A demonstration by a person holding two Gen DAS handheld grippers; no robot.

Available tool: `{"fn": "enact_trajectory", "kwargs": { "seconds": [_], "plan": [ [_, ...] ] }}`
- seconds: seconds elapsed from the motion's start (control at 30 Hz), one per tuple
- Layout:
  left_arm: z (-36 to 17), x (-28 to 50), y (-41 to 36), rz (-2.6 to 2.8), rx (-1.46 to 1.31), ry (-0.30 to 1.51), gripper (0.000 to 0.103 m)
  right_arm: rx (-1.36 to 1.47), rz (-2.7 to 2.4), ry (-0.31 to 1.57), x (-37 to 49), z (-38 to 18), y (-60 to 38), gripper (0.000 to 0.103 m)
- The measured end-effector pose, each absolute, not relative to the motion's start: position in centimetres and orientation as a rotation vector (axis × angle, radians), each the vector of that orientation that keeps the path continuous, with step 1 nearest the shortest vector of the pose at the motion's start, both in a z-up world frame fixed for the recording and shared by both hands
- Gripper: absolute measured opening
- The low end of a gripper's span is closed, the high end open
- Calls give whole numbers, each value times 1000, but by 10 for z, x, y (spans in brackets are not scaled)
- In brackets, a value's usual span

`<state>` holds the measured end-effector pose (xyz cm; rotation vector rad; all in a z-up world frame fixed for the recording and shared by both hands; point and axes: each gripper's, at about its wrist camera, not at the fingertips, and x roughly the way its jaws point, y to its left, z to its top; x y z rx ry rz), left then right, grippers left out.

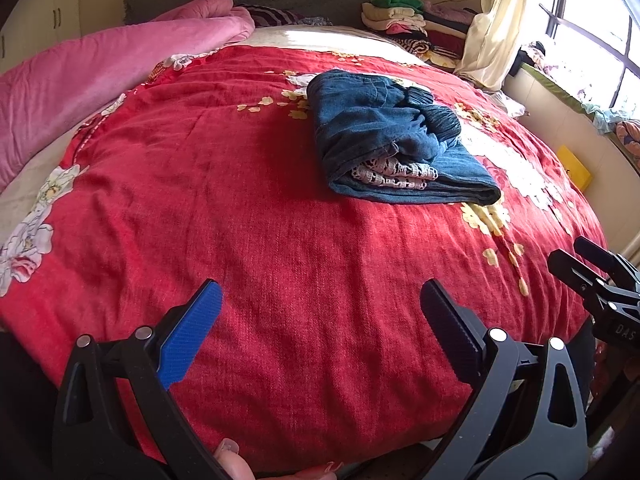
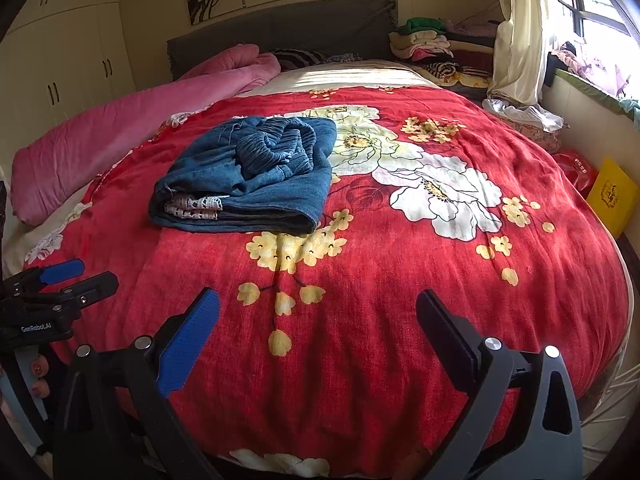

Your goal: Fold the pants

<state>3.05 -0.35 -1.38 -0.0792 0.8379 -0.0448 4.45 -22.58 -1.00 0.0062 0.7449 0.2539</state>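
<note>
Ahead of both tools, on a bed spread with a red floral quilt (image 2: 400,280), a pair of blue denim pants (image 2: 248,176) lies folded into a thick bundle, a strip of white lace trim (image 2: 192,206) showing between the layers at the near edge. Seen from the left tool (image 1: 320,328), whose fingers stand spread wide with nothing between them, the bundle sits forward and to the right; from the right tool (image 2: 318,328), likewise spread and empty, it sits forward and to the left, so the pants lie roughly between the two and well apart from both. Further left, a pink comforter (image 1: 100,76) is heaped along the edge of the bed. The bundle's long axis appears to run away from the tools toward the grey headboard (image 2: 280,36), with the folded near edge facing them and the gathered waistband (image 2: 276,148) rumpled on top. Neither tool looks clearly nearer, though the bundle sits a little closer to centre in the left wrist view. Judged from how the garment lies, the folding seems largely done; any further move would call for a forward reach from either side to square the top layer. At right, stacked clothes (image 2: 432,44) and a pale curtain (image 2: 516,40) stand by the window.
</note>
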Motion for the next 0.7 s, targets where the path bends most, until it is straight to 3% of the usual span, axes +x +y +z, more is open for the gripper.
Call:
{"fn": "enact_trajectory", "kwargs": {
  "seconds": [0.27,0.43,0.7],
  "plan": [
    [-8,34,4,-3,-76,841,93,22,239,757,52,-14,-238,98],
    [12,52,55,-77,-331,808,93,44,156,768,76,-16,-276,98],
    [-3,176,181,375,-209,958,93,37,-171,779,180,-10,-401,98]
  ]
}}
